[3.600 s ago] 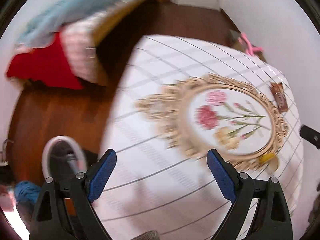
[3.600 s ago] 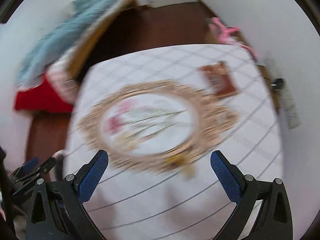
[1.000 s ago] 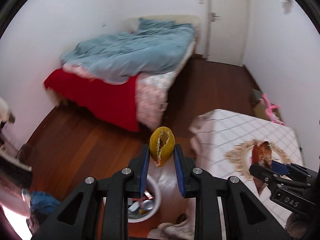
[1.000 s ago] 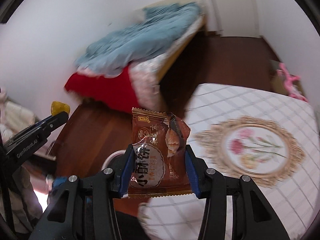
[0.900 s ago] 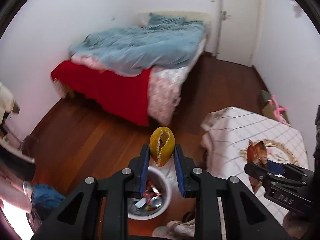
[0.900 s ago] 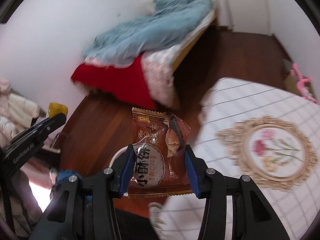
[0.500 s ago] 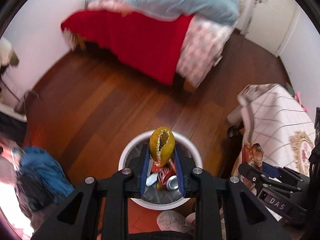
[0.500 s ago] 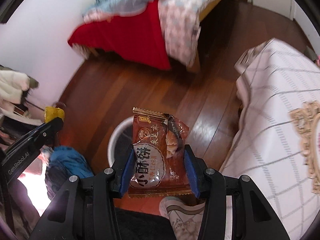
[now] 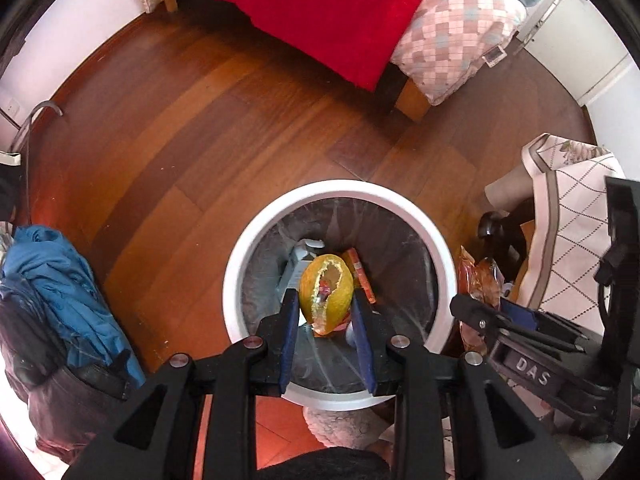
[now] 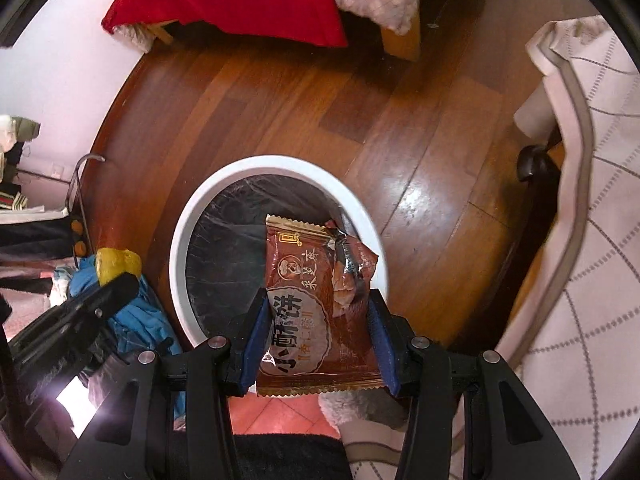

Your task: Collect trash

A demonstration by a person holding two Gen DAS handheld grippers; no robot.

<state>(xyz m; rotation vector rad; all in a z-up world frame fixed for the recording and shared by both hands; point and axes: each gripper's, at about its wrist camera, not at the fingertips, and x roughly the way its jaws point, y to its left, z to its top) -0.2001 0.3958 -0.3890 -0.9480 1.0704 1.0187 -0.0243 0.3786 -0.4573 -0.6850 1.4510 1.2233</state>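
Left wrist view: directly above the white bin [image 9: 340, 190], a yellow citrus peel [image 9: 326, 294] sits between the left gripper [image 9: 326, 322] jaws, which are nearly closed and beginning to open. The release is best finished here, over the bin's middle. At the bin's right rim, a brown snack wrapper [image 10: 316, 312] is clamped by the half-spread right gripper [image 10: 318, 344]; it should be shifted inward before letting go.

The yellow peel [image 9: 326, 296] hides part of the bin's [image 9: 256, 236] litter.
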